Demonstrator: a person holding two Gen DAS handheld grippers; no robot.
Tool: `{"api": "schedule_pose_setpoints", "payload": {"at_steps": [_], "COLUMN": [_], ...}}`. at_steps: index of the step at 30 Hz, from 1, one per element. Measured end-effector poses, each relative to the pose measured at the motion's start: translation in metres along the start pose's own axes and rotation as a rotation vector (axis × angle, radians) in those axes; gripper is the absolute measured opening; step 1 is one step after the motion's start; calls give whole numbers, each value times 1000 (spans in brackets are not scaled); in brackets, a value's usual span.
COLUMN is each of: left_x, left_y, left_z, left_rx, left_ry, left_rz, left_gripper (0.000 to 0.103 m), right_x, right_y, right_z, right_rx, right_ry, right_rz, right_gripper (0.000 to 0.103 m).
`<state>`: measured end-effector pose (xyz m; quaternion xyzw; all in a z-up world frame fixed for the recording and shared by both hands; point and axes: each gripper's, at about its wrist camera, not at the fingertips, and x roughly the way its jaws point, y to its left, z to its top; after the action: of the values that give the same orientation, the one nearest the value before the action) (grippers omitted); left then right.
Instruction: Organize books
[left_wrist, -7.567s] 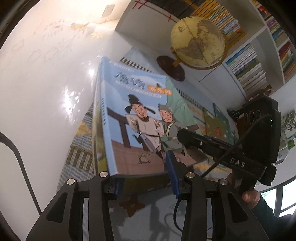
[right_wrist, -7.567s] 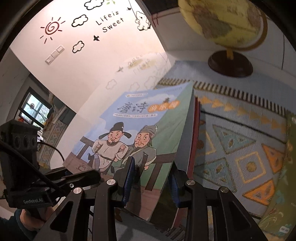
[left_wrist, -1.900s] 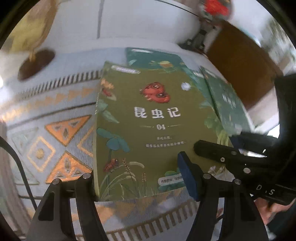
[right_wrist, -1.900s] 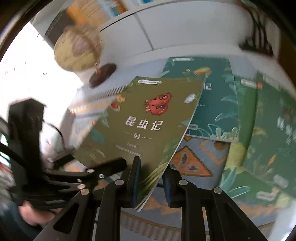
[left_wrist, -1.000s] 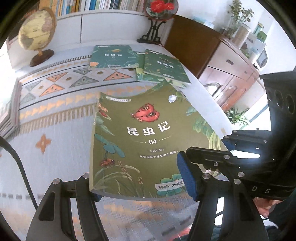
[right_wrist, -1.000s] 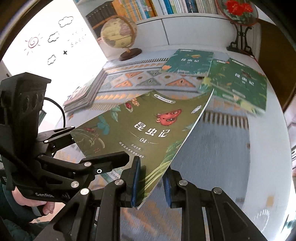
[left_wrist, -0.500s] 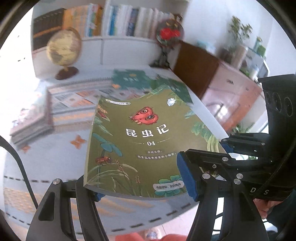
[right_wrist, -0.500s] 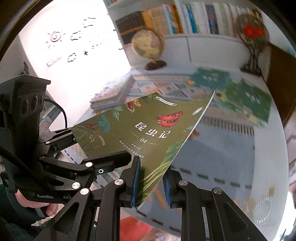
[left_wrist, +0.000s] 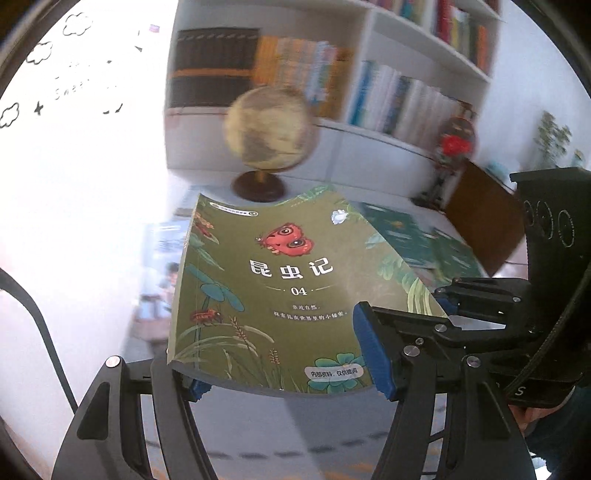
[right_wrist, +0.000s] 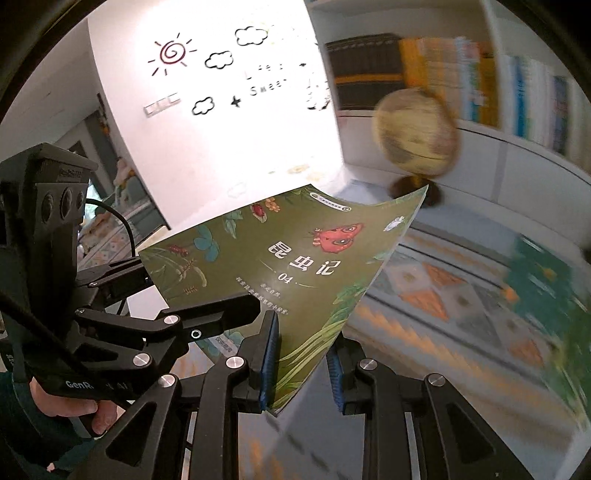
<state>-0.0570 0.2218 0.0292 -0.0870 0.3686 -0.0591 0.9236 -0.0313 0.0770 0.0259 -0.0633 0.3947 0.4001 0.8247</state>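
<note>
Green book (left_wrist: 280, 280) aloft above patterned mat (right_wrist: 461, 295), right edge pinched in right gripper (right_wrist: 301, 363), near edge wedged aslant between left gripper's (left_wrist: 282, 369) jaws. Could sag and slip free: floppy cover, shallow bites. Might also clip globe (left_wrist: 269, 129) ahead.

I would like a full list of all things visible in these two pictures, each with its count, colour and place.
olive book: one, olive green with a red insect, held in the air between both grippers
globe: one, yellowish on a dark round base, behind the book by the shelves
bookshelf: one, white, filled with many-coloured books, at the back
green books: at least two, dark green, lying flat on the patterned cloth at the right
patterned cloth: one, blue-grey with orange triangles, under the books
red ornament: one, red on a dark stand, right of the shelves
wall drawings: sun and clouds, dark lines on white wall
left gripper: black, blue pads, across the book's near edge
right gripper: black, blue pads, closed on the book's corner
</note>
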Motion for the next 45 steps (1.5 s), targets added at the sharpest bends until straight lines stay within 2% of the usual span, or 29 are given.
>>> {"api": "schedule_pose_setpoints", "payload": {"at_steps": [3,8,14,26,32,34,39,42,45], "left_x": [27,66,94,94,73,63,41,32,25], "left_y": [42,82,110,116,121,121,113,96,61], "left_z": [12,20,14,-22,-47,-54,-68,-70,-66], "left_rx": [-22,-48,-99,-128,-160,-166,-176,-185,-149], "left_ry": [21,55,109,204,248,241,228,219,199], "left_rz": [3,-6,-46,-65,10,40,96,91,76], "left_gripper": [63,63,63,63,63,66,66,66,66], "right_x": [51,118,157,181,187,185,161,143,108], "right_y": [-1,-17,-39,-53,-57,-58,-62,-64,-64], "right_z": [27,56,71,51,44,41,26,20,6], "right_rx": [10,58,133,230,253,255,283,293,287], "right_ry": [33,81,119,219,275,289,262,238,206], "right_rz": [17,31,49,85,80,87,58,38,-3], "right_gripper": [24,24,25,25,28,33,47,47,47]}}
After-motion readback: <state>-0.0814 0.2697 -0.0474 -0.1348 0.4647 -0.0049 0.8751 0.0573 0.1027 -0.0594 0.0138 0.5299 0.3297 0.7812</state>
